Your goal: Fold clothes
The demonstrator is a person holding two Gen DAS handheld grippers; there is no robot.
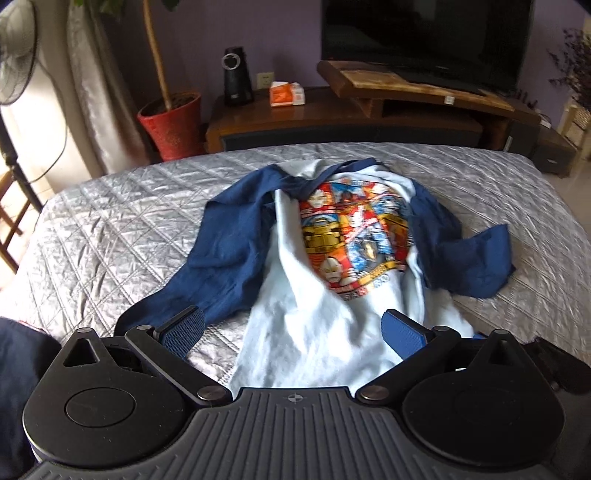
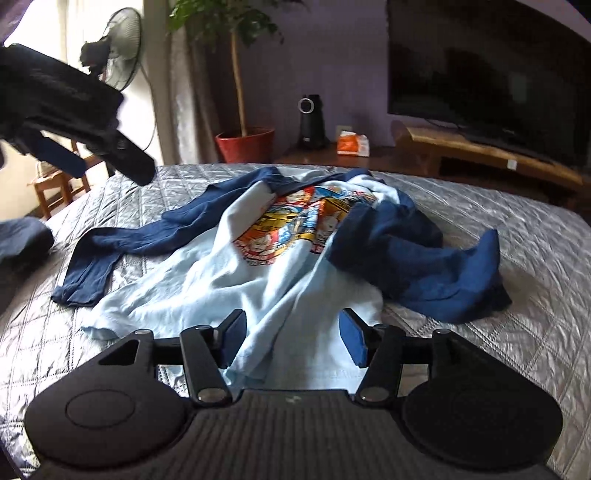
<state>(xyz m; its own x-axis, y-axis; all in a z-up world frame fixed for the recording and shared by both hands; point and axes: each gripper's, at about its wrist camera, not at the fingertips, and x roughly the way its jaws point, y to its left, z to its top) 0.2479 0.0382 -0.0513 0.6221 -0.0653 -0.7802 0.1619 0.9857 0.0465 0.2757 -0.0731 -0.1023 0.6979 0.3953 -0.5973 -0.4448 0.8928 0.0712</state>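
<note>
Pale blue cotton with navy sleeves: the shirt (image 1: 332,295) lies face up on a quilted silver bedspread (image 1: 110,229), its printed cartoon panel (image 1: 351,240) ahead of both grippers and its hem nearest to them.

Left gripper (image 1: 293,332): jaws wide apart, nothing clamped. The hem of the shirt lies between and below the two blue pads. The pad (image 1: 184,328) on the left side of the view sits over the end of one navy sleeve (image 1: 229,243), which runs forward and upward from there toward the collar. Contact between pads and cloth cannot be confirmed.

Right gripper (image 2: 291,338): jaws part open, pads not pressing on the cloth. A raised fold of the pale hem (image 2: 280,306) runs up between the pads. No earlier view is available for comparison. The other navy sleeve (image 2: 424,269) lies bunched ahead and to the right of this gripper, well clear of the pads. The first sleeve stretches out flat ahead and to the left.

In the right wrist view, the left gripper appears at upper left, held by a dark-gloved hand (image 2: 55,96) above the bedspread.

Beyond the bed: a red plant pot (image 1: 173,125), a black speaker (image 1: 236,77), an orange and white box (image 1: 287,94), a wooden cabinet (image 1: 332,122) and a dark television (image 1: 424,33). A standing fan (image 2: 123,55) is at far left.
</note>
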